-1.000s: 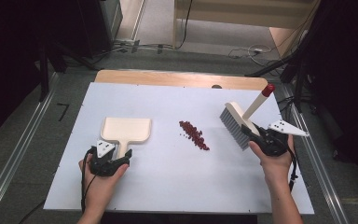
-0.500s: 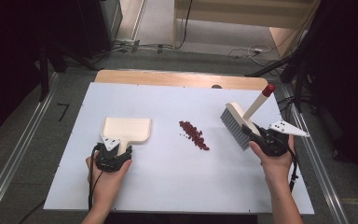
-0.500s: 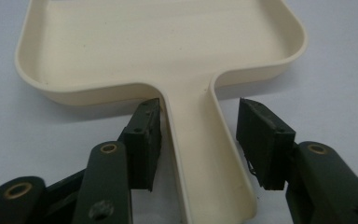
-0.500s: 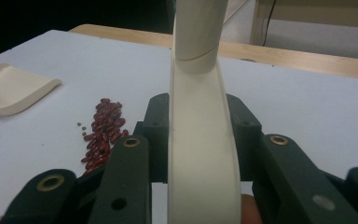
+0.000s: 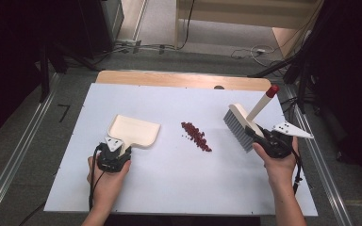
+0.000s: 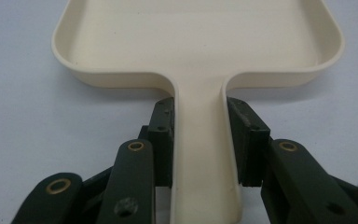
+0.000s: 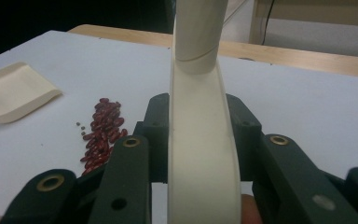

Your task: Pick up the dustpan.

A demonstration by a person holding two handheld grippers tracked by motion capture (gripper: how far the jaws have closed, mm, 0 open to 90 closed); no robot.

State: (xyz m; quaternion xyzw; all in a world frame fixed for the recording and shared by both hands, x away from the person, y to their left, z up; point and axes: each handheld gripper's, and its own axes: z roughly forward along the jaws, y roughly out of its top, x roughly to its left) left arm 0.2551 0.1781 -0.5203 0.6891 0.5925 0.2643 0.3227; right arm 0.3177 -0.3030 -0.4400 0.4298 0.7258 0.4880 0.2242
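Your left gripper (image 5: 119,151) sits at the near left of the white table (image 5: 169,188), and its jaws have just been closing on the handle of the cream dustpan (image 5: 136,132). In the left gripper view the black pads (image 6: 164,135) press against both sides of that handle (image 6: 200,154), so the dustpan (image 6: 196,42) is clamped, lying flat on the table with its open mouth pointing away from you.

Your right gripper (image 5: 260,135) is clamped on the handle of the hand brush (image 5: 239,126) at the right side of the table. In the right gripper view the cream handle (image 7: 200,140) rises between the two jaws, which grip it from either side. From above, the brush tilts: its grey bristles (image 5: 233,129) point down and to the left, while the red-tipped end of the handle (image 5: 272,91) points up and to the right.

The red beans (image 5: 196,136) lie in a short diagonal streak between the dustpan and the brush, touching neither. In the right gripper view the beans (image 7: 101,135) show to the left of the jaws, with a corner of the dustpan (image 7: 14,93) beyond them.
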